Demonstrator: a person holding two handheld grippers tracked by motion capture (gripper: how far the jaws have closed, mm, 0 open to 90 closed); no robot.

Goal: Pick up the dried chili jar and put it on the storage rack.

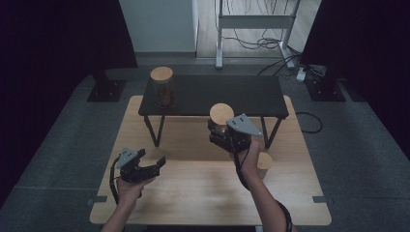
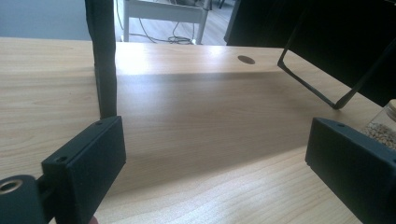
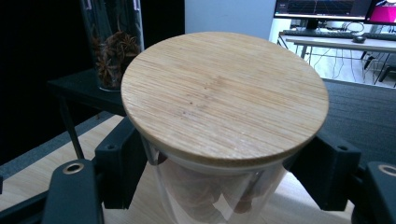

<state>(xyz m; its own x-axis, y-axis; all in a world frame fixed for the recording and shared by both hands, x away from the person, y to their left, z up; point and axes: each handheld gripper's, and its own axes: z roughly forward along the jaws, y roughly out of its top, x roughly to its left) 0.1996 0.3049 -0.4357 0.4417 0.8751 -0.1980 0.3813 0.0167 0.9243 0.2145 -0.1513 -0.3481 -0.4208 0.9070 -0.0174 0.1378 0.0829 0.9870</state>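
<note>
My right gripper (image 1: 218,133) is shut on a glass jar with a round bamboo lid (image 1: 222,115), held above the table just in front of the black shelf (image 1: 227,92). In the right gripper view the lid (image 3: 224,93) is close up, and both black jaws press the glass below it at my right gripper (image 3: 224,170). Brown pieces lie inside the jar. My left gripper (image 1: 152,158) hovers low over the table's front left, its jaws wide apart with nothing between them. In its own view, bare wood lies under my left gripper (image 2: 215,158).
A tall jar of star anise (image 1: 162,88) (image 3: 114,46) stands on the shelf's left end. A third jar (image 1: 264,162), holding grains (image 2: 384,127), sits on the wooden table (image 1: 193,193) beside my right hand. Black shelf legs (image 2: 105,60) stand on the table.
</note>
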